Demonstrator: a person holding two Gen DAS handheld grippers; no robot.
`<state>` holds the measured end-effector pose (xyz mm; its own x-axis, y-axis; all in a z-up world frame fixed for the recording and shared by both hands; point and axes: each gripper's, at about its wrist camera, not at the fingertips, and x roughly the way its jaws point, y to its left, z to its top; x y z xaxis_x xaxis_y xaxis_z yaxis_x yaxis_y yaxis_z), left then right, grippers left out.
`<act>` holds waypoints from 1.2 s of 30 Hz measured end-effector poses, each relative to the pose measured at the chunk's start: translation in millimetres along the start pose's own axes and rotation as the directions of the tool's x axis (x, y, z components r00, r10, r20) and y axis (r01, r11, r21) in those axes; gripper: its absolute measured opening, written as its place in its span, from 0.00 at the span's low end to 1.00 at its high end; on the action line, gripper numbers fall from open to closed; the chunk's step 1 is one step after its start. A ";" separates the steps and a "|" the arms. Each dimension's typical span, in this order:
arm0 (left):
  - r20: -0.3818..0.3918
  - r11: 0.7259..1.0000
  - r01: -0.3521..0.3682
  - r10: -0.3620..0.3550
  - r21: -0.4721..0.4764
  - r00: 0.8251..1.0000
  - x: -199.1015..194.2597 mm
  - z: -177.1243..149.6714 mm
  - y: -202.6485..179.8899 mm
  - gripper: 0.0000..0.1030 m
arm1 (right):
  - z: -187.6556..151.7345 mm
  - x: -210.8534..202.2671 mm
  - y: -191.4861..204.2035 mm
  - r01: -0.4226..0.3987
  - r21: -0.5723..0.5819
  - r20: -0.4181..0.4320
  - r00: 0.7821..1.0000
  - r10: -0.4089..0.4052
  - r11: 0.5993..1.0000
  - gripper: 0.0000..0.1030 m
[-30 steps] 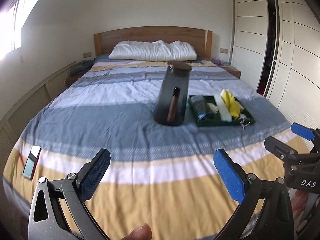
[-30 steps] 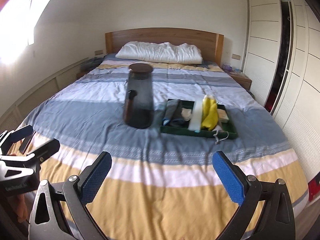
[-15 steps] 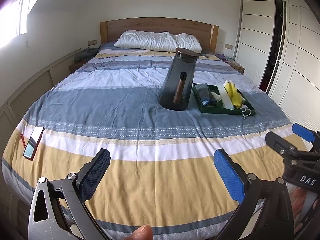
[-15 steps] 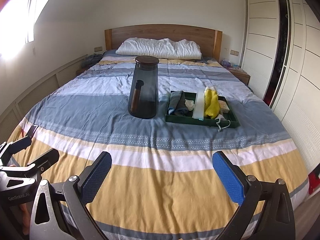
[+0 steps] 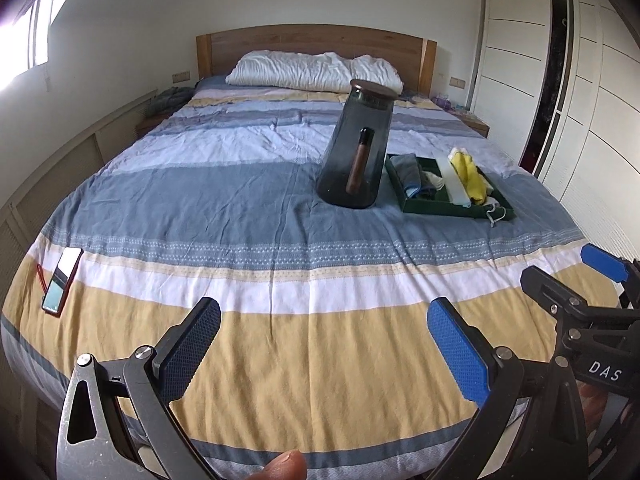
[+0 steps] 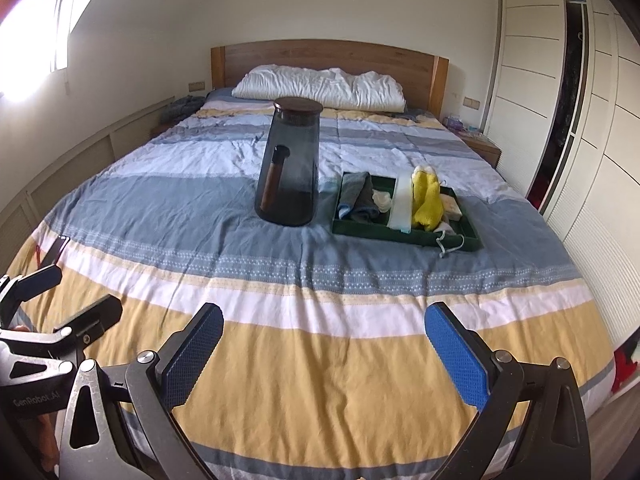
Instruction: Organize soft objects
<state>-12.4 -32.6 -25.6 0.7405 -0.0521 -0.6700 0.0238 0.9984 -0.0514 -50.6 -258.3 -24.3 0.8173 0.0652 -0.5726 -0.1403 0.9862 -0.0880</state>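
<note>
On the striped bed (image 6: 320, 380), far left of the green tray (image 6: 460, 242), lies a phone (image 5: 62, 280). The left gripper (image 5: 324, 344) and right gripper (image 6: 324, 344) hang over the foot of the bed, both wide open and empty. Just left of the tray stands a tall smoky glass jar (image 6: 290, 164). The tray holds grey cloths (image 6: 356, 198), a yellow item (image 6: 428, 200), perhaps a glove, and a cord (image 6: 450, 244) over its rim. Reaching for these, a gripper could tip the jar on the soft bedding.
</note>
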 end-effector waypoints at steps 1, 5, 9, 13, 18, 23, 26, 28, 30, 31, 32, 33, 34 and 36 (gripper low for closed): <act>-0.006 1.000 -0.001 0.001 -0.002 1.000 1.6 -0.8 0.7 0.99 | -0.9 2.3 0.8 0.000 0.000 -0.006 1.000 0.000 1.000 1.00; -0.006 1.000 -0.006 0.007 0.002 1.000 3.4 -1.7 1.1 0.99 | -0.7 9.0 3.1 0.003 -0.001 -0.022 1.000 -0.003 1.000 1.00; -0.010 1.000 -0.001 0.001 0.003 1.000 5.1 -2.4 1.6 0.99 | 0.8 10.1 4.0 0.007 -0.005 -0.020 1.000 -0.007 1.000 1.00; -0.010 1.000 0.002 -0.002 0.005 1.000 5.4 -2.9 1.6 0.99 | 0.4 12.0 4.1 0.004 -0.005 -0.021 1.000 -0.004 1.000 1.00; -0.010 1.000 0.001 -0.001 0.006 1.000 5.0 -2.4 0.6 0.98 | -2.7 13.5 3.6 0.004 -0.007 -0.026 1.000 -0.004 1.000 1.00; -0.013 1.000 0.003 -0.002 0.007 1.000 5.0 -2.9 0.6 0.99 | -3.1 14.1 3.9 0.010 -0.007 -0.026 1.000 -0.010 1.000 1.00; -0.010 1.000 0.000 0.001 0.009 1.000 5.0 -2.8 0.6 0.98 | -3.3 14.0 4.2 0.014 -0.009 -0.026 1.000 -0.014 1.000 1.00; -0.011 1.000 0.002 -0.001 0.008 1.000 5.1 -3.0 0.8 0.98 | -3.7 13.8 4.9 0.013 -0.011 -0.025 1.000 -0.014 1.000 1.00; -0.010 1.000 -0.003 0.003 0.010 1.000 4.9 -3.0 0.5 0.98 | -3.6 13.2 5.6 0.014 -0.014 -0.027 1.000 -0.014 1.000 1.00; -0.009 1.000 -0.002 0.002 0.012 1.000 4.6 -3.1 1.4 0.98 | -3.6 13.2 5.4 0.013 -0.013 -0.027 1.000 -0.014 1.000 1.00; -0.009 1.000 0.000 0.000 0.013 1.000 4.3 -2.9 1.1 0.98 | -3.6 12.7 5.9 0.013 -0.014 -0.026 1.000 -0.014 1.000 1.00; -0.010 1.000 0.001 -0.001 0.011 1.000 4.7 -3.1 1.2 0.99 | -3.5 12.8 6.1 0.015 -0.015 -0.025 1.000 -0.015 1.000 1.00; -0.011 1.000 0.003 -0.003 0.012 1.000 4.5 -3.5 1.2 0.98 | -3.5 12.6 6.5 0.016 -0.016 -0.025 1.000 -0.017 1.000 1.00; -0.010 1.000 0.004 -0.004 0.015 1.000 4.2 -3.9 1.6 0.98 | -3.3 12.1 6.8 0.015 -0.015 -0.024 1.000 -0.015 1.000 1.00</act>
<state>-11.9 -31.4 -31.4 0.7340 -0.0562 -0.6769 0.0367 0.9984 -0.0431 -43.5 -251.3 -34.4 0.8057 0.0464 -0.5905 -0.1366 0.9846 -0.1090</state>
